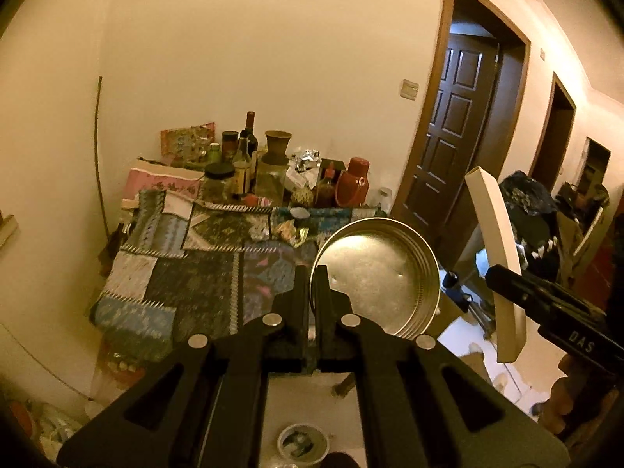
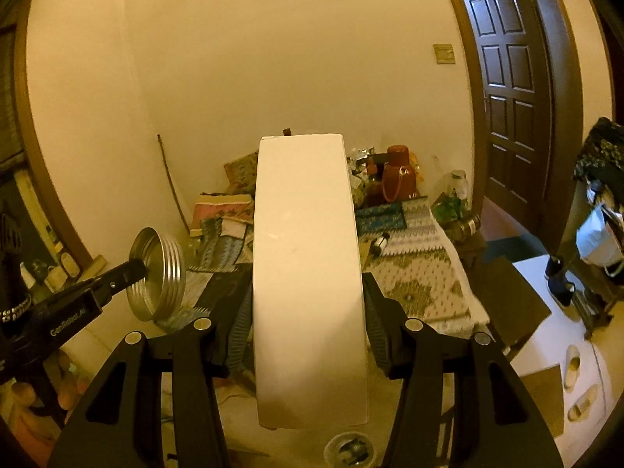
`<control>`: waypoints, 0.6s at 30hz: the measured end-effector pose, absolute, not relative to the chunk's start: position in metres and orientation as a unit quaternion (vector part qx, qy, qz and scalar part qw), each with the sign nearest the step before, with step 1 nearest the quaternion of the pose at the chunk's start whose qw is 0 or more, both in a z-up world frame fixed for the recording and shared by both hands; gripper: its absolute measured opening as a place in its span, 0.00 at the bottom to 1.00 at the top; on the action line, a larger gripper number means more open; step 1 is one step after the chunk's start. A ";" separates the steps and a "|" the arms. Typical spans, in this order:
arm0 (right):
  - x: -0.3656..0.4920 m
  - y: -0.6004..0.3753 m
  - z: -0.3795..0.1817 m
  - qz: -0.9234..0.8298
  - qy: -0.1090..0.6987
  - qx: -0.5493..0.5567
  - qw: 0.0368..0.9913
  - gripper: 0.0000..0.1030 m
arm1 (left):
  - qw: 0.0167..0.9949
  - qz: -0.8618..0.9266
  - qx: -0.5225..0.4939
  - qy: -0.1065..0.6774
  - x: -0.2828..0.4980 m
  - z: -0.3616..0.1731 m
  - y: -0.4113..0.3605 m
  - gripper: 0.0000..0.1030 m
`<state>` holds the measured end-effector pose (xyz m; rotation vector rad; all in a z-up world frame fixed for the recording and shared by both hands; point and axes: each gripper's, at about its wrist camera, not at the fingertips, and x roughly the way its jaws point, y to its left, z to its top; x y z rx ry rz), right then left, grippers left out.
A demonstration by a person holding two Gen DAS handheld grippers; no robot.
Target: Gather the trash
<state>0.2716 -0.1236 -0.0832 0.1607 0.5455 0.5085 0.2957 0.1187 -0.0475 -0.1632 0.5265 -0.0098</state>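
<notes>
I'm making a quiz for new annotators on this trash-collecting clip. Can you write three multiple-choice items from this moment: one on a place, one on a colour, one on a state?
1. Where is the round shallow silver metal tin?
A. On the patchwork cloth
B. Clamped by its rim in the left gripper
C. On the floor

2. What colour is the tall flask with a carry handle at the back of the cluttered table?
A. Red
B. Blue
C. White

3. How does the right gripper stand?
A. Open and empty
B. Shut with nothing in it
C. Shut on the long flat white cardboard box

Answers:
1 B, the black fingers pinch the tin's rim and it hangs in the air.
2 A, its body and cap are red.
3 C, the box sits upright between the pads, which press its two sides.
</notes>
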 end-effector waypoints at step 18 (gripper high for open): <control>0.201 -0.132 -0.107 0.206 0.336 0.074 0.916 0.47 | 0.950 -0.053 -0.079 0.298 0.206 -0.075 0.114 0.01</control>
